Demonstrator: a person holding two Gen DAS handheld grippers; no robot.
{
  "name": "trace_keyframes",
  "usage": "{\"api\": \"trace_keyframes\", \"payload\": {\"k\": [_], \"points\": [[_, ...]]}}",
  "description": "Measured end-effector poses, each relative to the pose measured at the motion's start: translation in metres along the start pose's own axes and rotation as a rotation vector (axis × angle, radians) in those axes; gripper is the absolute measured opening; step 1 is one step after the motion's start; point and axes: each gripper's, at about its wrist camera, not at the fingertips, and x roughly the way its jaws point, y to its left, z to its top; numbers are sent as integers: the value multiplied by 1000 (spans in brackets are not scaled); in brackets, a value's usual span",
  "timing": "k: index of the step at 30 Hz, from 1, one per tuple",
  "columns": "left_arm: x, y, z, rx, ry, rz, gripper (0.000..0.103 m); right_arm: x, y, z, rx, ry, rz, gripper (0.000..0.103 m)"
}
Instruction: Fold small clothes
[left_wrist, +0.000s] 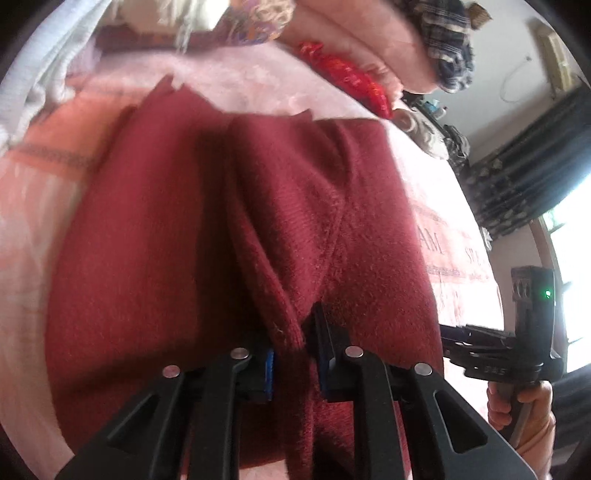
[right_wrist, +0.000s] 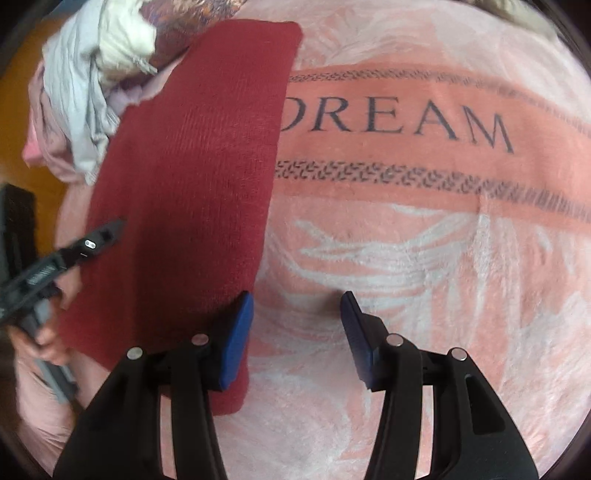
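Dark red knit garment (left_wrist: 207, 236) spread across the pink blanket (right_wrist: 406, 258), part-folded into a long panel just left of the printed word "DREAM" (right_wrist: 395, 122) in the right wrist view. Left gripper (left_wrist: 290, 347) clenched on a rolled hem or cuff ridge of that garment, blue pads pressing the fold from both sides. Right gripper (right_wrist: 297, 325) released and empty, jaws standing apart, one blue pad (right_wrist: 236, 339) right at the garment's near right edge, the other over bare blanket. Probably light and soft, a fuzzy knit with some bulk; likely to drape and sag rather than hold a crease, and to cling a little to the plush blanket instead of sliding. No fragility to worry about, though loose knit can stretch if dragged by one corner. Best hold judged to be at thick seams, hem or cuff, two layers pinched together, with the near corner beside the right gripper a sensible second grip point. Surface soft and yielding, apparently a bed, so pads may sink slightly when pressing down. Heap of unfolded pale clothes (right_wrist: 92, 74) beyond the garment's far left corner; further bedding and a checked cloth (left_wrist: 450, 44) past the garment in the left wrist view, with dark curtains (left_wrist: 528, 166) and a bright window off to its right.
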Motion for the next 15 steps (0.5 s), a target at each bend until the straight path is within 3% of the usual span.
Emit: {"api": "trace_keyframes", "payload": {"k": [5,7,13,14,15], "points": [[1,-2,-3,-10,-4,-3,29,4,13,3,-34,-11,-66,49],[2,1,-4,-47,13,-6,42,7,12,0,-35,-10,-69,49],[5,-9,-4,-60,24,-5,42,6,10,2,-27,-7,-67,48],[5,-9,-6,-55,22,5,40,6,11,2,-30,-7,-70,48],[5,-11,-8,-46,17,15,29,5,11,1,-32,-8,-74,48]]}}
